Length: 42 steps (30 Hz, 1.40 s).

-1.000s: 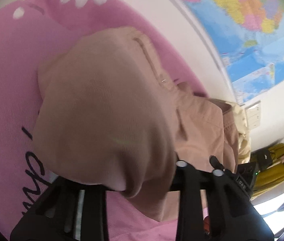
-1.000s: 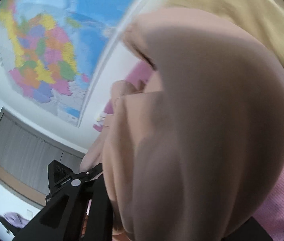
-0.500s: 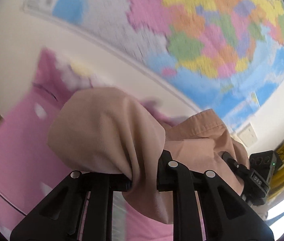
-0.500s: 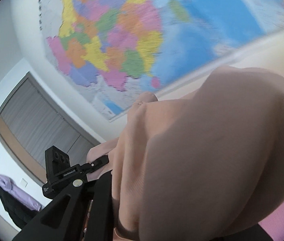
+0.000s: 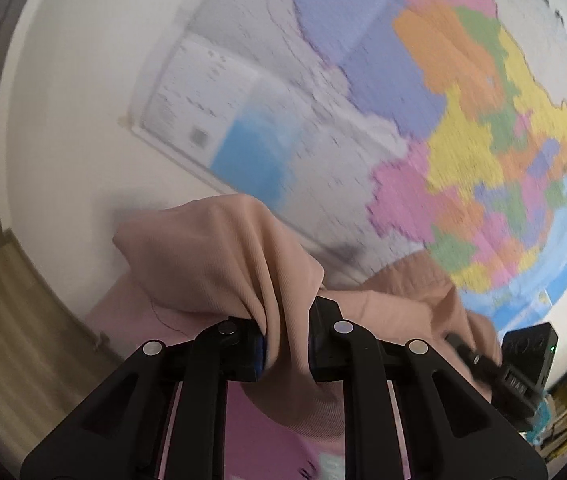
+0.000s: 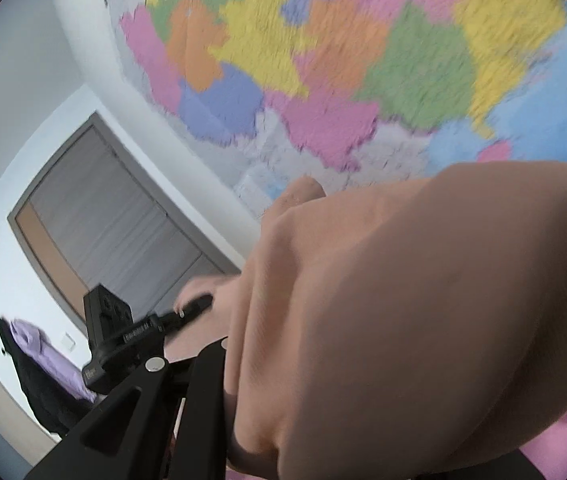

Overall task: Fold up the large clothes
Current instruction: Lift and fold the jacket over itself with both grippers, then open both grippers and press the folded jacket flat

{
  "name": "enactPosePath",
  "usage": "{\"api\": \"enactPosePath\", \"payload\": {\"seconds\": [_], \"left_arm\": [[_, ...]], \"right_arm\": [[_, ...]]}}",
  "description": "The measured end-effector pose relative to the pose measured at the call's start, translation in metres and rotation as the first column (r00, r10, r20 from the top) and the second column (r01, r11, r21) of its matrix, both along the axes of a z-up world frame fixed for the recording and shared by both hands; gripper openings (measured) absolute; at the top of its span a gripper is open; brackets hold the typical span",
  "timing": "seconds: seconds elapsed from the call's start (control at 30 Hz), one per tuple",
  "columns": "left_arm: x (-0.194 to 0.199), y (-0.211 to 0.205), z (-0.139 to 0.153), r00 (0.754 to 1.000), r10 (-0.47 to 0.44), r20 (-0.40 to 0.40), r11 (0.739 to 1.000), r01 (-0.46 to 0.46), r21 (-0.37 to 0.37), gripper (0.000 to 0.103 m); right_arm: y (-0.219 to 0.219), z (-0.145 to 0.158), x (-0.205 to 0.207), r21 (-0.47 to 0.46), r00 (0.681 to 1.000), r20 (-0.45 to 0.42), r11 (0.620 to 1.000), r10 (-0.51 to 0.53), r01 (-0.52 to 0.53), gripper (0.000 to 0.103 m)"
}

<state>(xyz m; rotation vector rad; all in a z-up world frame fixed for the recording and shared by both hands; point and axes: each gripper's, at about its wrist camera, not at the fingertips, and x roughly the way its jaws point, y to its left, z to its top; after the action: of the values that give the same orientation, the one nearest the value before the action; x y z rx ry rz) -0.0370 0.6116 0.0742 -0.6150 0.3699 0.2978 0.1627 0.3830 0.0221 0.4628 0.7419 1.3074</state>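
In the left wrist view, the left gripper (image 5: 285, 350) pinches a bunched fold of one beige garment (image 5: 235, 264) between its two black fingers (image 5: 239, 354), the cloth squeezed into a narrow neck there and billowing above and below them. The garment is held up in the air in front of a white wall (image 5: 79, 92) that carries one large coloured map (image 5: 423, 92), blurred here. More of the same cloth stretches to the right toward the right gripper (image 5: 483, 360), whose black body shows at the lower right edge. Below the fingers lies a pink sheet (image 5: 267, 436). One wooden panel (image 5: 7, 320) fills the left edge. In the right wrist view, the beige garment (image 6: 423, 320) covers most of the lower right and hides the right gripper's (image 6: 219, 380) tips, so I cannot tell how its jaws stand; only one black finger (image 6: 131, 408) shows at the lower left. The left gripper (image 6: 123, 332) appears beyond, at the cloth. Behind are the map (image 6: 323, 60), one grey door (image 6: 115, 232) and one purple cloth (image 6: 47, 348) hanging over something dark.
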Motion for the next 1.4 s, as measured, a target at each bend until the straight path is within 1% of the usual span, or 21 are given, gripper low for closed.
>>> {"api": "enactPosePath", "payload": {"seconds": [0.1, 0.23, 0.3, 0.37, 0.4, 0.43, 0.47, 0.5, 0.53, 0.6, 0.7, 0.73, 0.77, 0.87, 0.97, 1.07, 1.17, 1.2, 1.3, 1.37, 1.4], "left_arm": [[-0.011, 0.012, -0.038, 0.999, -0.007, -0.05, 1.0, 0.006, -0.014, 0.015], [-0.016, 0.017, -0.11, 0.975, -0.03, -0.219, 0.994, 0.005, -0.113, 0.02], [-0.022, 0.021, -0.136, 0.966, -0.026, -0.256, 0.986, -0.017, -0.165, 0.03], [-0.026, 0.025, -0.145, 0.96, -0.028, -0.278, 0.981, -0.026, -0.19, 0.04], [-0.028, 0.027, -0.146, 0.96, -0.024, -0.279, 0.979, -0.034, -0.201, 0.044], [-0.031, 0.03, -0.147, 0.964, -0.03, -0.264, 0.975, -0.03, -0.222, 0.045], [-0.032, 0.032, -0.148, 0.963, -0.038, -0.268, 0.973, -0.026, -0.23, 0.052], [-0.031, 0.033, -0.149, 0.956, -0.048, -0.288, 0.972, -0.022, -0.233, 0.06], [-0.029, 0.032, -0.15, 0.952, -0.057, -0.299, 0.973, -0.014, -0.23, 0.061], [-0.023, 0.028, -0.152, 0.943, -0.078, -0.323, 0.977, 0.008, -0.213, 0.063], [-0.016, 0.026, -0.153, 0.939, -0.081, -0.335, 0.981, 0.015, -0.195, 0.063], [-0.013, 0.029, -0.154, 0.941, -0.071, -0.331, 0.98, 0.004, -0.198, 0.061], [-0.012, 0.031, -0.154, 0.942, -0.067, -0.33, 0.981, 0.001, -0.196, 0.053], [0.0, 0.038, -0.153, 0.94, -0.051, -0.337, 0.982, -0.015, -0.19, 0.033], [0.007, 0.053, -0.151, 0.943, 0.009, -0.332, 0.98, -0.074, -0.186, 0.027], [0.004, 0.061, -0.157, 0.946, 0.021, -0.324, 0.97, -0.098, -0.221, 0.029], [-0.003, 0.042, -0.148, 0.927, 0.03, -0.375, 0.993, -0.072, -0.098, 0.047], [-0.005, 0.036, -0.143, 0.918, 0.04, -0.396, 0.996, -0.066, -0.053, 0.055], [-0.015, 0.024, -0.129, 0.912, 0.057, -0.407, 0.998, -0.053, 0.021, 0.056], [-0.025, 0.017, -0.118, 0.908, 0.08, -0.41, 0.996, -0.058, 0.067, 0.063], [-0.029, 0.013, -0.113, 0.908, 0.094, -0.409, 0.994, -0.064, 0.087, 0.064]], "right_arm": [[0.012, -0.036, -0.011, -0.091, 0.999, -0.003, 0.994, 0.051, -0.051, 0.014], [0.012, -0.107, -0.014, -0.229, 0.987, -0.149, 0.968, 0.066, -0.099, 0.016], [0.003, -0.132, -0.016, -0.233, 0.972, -0.228, 0.965, 0.065, -0.119, 0.023], [-0.008, -0.141, -0.018, -0.246, 0.96, -0.277, 0.963, 0.043, -0.115, 0.046], [-0.014, -0.142, -0.019, -0.233, 0.954, -0.296, 0.966, 0.042, -0.115, 0.049], [-0.021, -0.142, -0.02, -0.228, 0.949, -0.314, 0.968, 0.031, -0.107, 0.058], [-0.025, -0.142, -0.019, -0.234, 0.946, -0.324, 0.967, 0.019, -0.1, 0.063], [-0.03, -0.142, -0.019, -0.227, 0.942, -0.336, 0.969, 0.019, -0.1, 0.063], [-0.036, -0.143, -0.02, -0.218, 0.938, -0.347, 0.971, 0.018, -0.099, 0.063], [-0.04, -0.144, -0.022, -0.216, 0.937, -0.349, 0.972, 0.015, -0.096, 0.06], [-0.033, -0.155, -0.019, -0.204, 0.921, -0.39, 0.974, 0.013, -0.1, 0.038], [-0.025, -0.157, -0.016, -0.18, 0.909, -0.416, 0.979, 0.015, -0.098, 0.027], [-0.016, -0.158, -0.014, -0.166, 0.904, -0.428, 0.982, 0.007, -0.086, 0.023], [0.002, -0.161, -0.014, -0.143, 0.892, -0.451, 0.989, -0.026, -0.043, 0.018], [0.026, -0.154, -0.018, -0.175, 0.916, -0.401, 0.983, -0.025, -0.05, 0.019], [0.027, -0.152, -0.022, -0.197, 0.909, -0.417, 0.976, -0.003, -0.087, 0.034], [0.007, -0.138, -0.027, -0.267, 0.938, -0.347, 0.959, -0.001, -0.098, 0.055], [-0.002, -0.132, -0.029, -0.299, 0.95, -0.313, 0.95, -0.005, -0.093, 0.058], [-0.028, -0.117, -0.036, -0.328, 0.968, -0.252, 0.94, 0.014, -0.099, 0.067], [-0.05, -0.108, -0.042, -0.369, 0.98, -0.201, 0.926, 0.006, -0.081, 0.079], [-0.061, -0.104, -0.043, -0.38, 0.982, -0.188, 0.922, 0.0, -0.072, 0.079]]}}
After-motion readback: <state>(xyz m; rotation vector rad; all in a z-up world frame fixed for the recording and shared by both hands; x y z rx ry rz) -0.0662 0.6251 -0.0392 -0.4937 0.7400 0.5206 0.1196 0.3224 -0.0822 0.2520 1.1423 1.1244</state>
